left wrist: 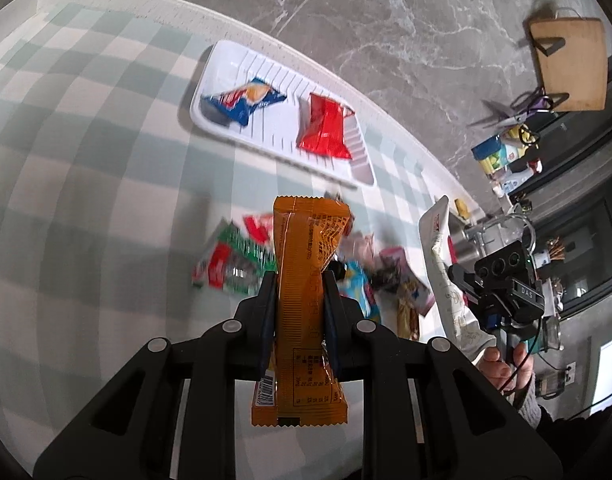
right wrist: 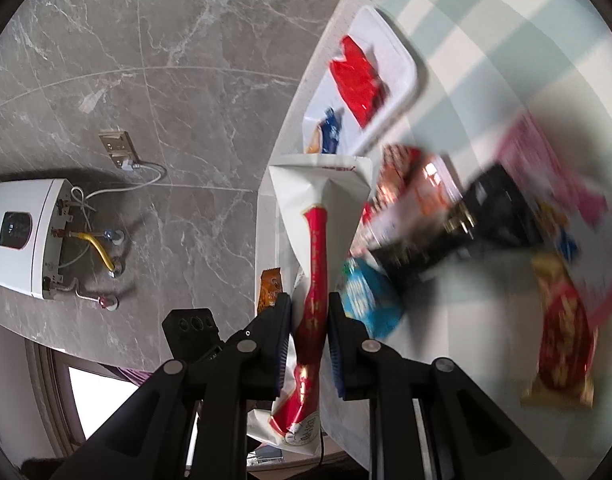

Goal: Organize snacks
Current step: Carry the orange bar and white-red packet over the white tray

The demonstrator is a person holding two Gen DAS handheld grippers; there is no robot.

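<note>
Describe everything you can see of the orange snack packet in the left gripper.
The orange packet is a long, glossy foil-like wrapper with crimped, serrated ends, a back seam, dark printed text and a barcode near its lower end. It stands roughly upright, lifted above the checked tablecloth, pinched around its middle by the left gripper, whose pads press both sides. Only the gripper touches it. The white tray lies beyond it.

Each view is taken from above the counter, looking forward along its jaws. The white tray and loose snacks are shared by both.
</note>
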